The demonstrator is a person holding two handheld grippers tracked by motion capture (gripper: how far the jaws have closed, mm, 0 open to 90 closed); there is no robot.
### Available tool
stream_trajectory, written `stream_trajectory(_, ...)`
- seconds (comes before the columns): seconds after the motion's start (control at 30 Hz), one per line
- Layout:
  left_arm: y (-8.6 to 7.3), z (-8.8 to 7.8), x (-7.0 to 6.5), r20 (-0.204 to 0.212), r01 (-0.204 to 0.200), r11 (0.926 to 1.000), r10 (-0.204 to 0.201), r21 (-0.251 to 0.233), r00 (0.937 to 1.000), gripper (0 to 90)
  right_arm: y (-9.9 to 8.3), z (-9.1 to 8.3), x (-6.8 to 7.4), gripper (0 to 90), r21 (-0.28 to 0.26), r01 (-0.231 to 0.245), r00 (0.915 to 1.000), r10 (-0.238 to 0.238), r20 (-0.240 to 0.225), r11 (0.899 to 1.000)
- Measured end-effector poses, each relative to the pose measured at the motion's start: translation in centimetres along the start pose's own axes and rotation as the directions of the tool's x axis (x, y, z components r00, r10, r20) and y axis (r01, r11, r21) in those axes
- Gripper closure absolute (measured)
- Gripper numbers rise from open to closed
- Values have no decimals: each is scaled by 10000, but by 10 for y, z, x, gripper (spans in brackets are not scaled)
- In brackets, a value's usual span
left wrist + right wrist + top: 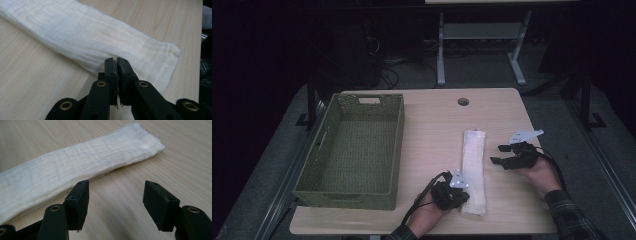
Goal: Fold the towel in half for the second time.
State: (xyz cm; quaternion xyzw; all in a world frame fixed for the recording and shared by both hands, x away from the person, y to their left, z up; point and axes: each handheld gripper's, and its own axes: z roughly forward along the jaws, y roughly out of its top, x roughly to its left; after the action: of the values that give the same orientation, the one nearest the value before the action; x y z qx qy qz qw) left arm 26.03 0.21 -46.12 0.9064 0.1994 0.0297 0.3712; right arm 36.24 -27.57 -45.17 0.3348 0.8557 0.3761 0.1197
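A long white folded cloth (474, 170) lies flat on the wooden table (432, 120), running from far to near. My left gripper (458, 196) sits at the cloth's near left edge with its jaws shut. In the left gripper view its tips (116, 60) reach over the long edge of the cloth (82, 37), which shows no lift or bunching; I see nothing pinched between them. My right gripper (500, 154) hovers just right of the cloth's middle, open and empty. In the right gripper view its fingers (116, 195) frame bare wood beside the cloth (75, 162).
A green woven basket (324, 145) with cut-out handles stands empty on the table's left half. A round cable hole (463, 101) is near the far edge. Beyond the table are a dark floor, cables and a white desk frame (479, 35).
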Motion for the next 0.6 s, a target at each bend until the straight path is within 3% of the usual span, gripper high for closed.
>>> stream_trajectory(0.2,7,-9,9,-71,-210,9997,210,-94,9998,812,0,-1,-1,373,-22,-48,10000,48,-16,10000)
stream_trajectory(0.37,19,-11,14,353,-630,9979,634,-119,9974,655,0,-1,-1,372,7,-52,10000,52,4,10000)
stream_trajectory(0.47,25,-8,13,652,-1099,9939,1099,-38,9918,544,0,-1,-1,372,25,-25,10000,25,19,10000)
stream_trajectory(0.6,35,-3,15,746,-1671,9859,1658,122,9833,408,-1,-1,-2,372,30,-32,10000,32,6,10000)
